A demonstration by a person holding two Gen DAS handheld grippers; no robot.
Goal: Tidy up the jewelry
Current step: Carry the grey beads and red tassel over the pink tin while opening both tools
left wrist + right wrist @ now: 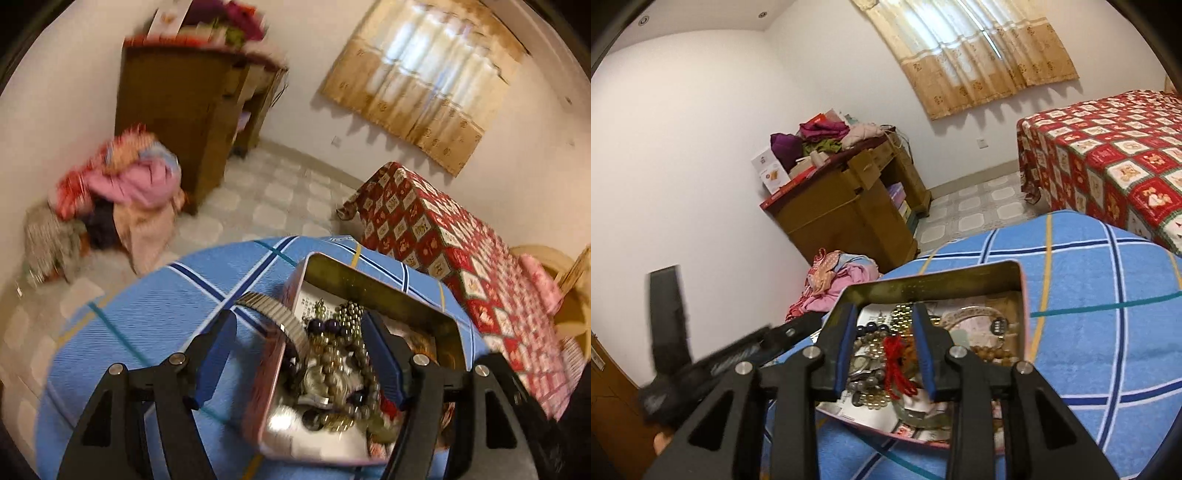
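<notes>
An open metal tin (373, 275) (923, 282) holds a tangle of bead bracelets (347, 373), necklaces and a red tassel (897, 363). It stands on the blue checked cloth (155, 306) (1089, 295). A silver stretch watch band (275, 314) hangs over the tin's left rim. My left gripper (301, 339) is open, its fingers straddling the rim and the jewelry. My right gripper (884, 338) is open above the tin, with the red tassel between its fingers, nothing gripped. The left gripper shows blurred at the left of the right wrist view (713, 354).
A bed with a red patterned cover (454, 243) (1108, 158) stands to the right. A wooden cabinet (192, 110) (849, 206) piled with clothes is by the far wall. A heap of clothes (122, 184) (834, 277) lies on the tiled floor.
</notes>
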